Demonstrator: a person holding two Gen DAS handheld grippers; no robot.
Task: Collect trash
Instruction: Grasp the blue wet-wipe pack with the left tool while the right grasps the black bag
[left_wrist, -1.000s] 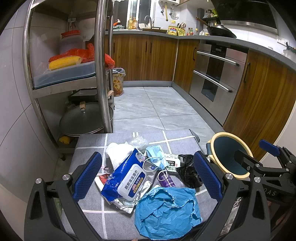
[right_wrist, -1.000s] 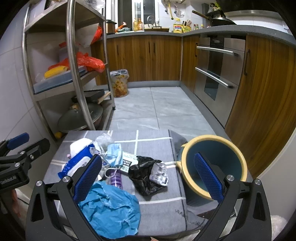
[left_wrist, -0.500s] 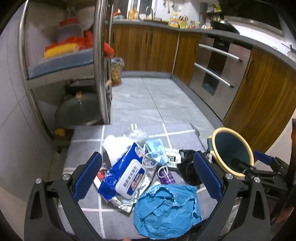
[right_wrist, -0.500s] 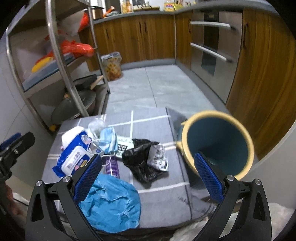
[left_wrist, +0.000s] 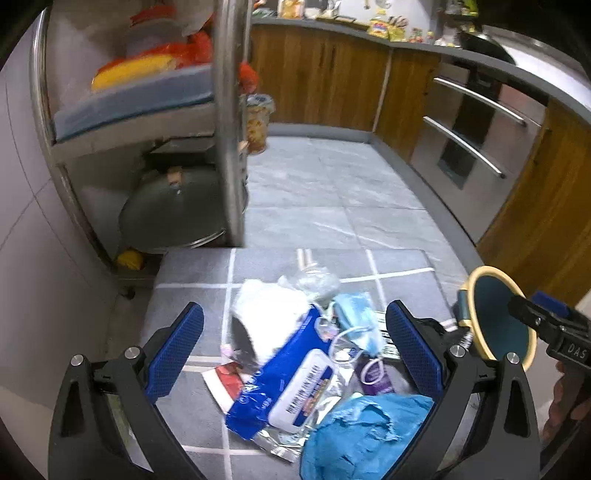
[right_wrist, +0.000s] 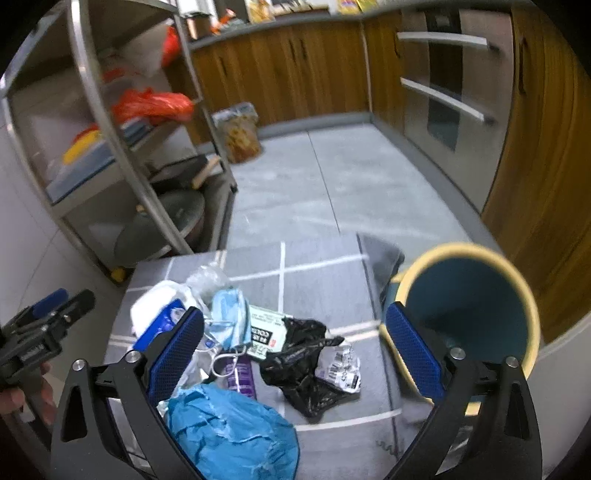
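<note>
A heap of trash lies on a grey mat with white lines: a blue wet-wipe pack, white tissue, a blue face mask, a crumpled blue bag, a black bag and a purple item. A teal bin with a yellow rim stands right of the mat. My left gripper is open above the wipe pack. My right gripper is open above the black bag, empty.
A steel rack with a pot lid and food on its shelves stands at the back left. Wooden cabinets and an oven line the back and right. A bagged bin stands on the tiled floor.
Both grippers have tilted down and moved closer to the trash heap, which now sits larger between the fingers. Both stay open. The trash has not moved.
</note>
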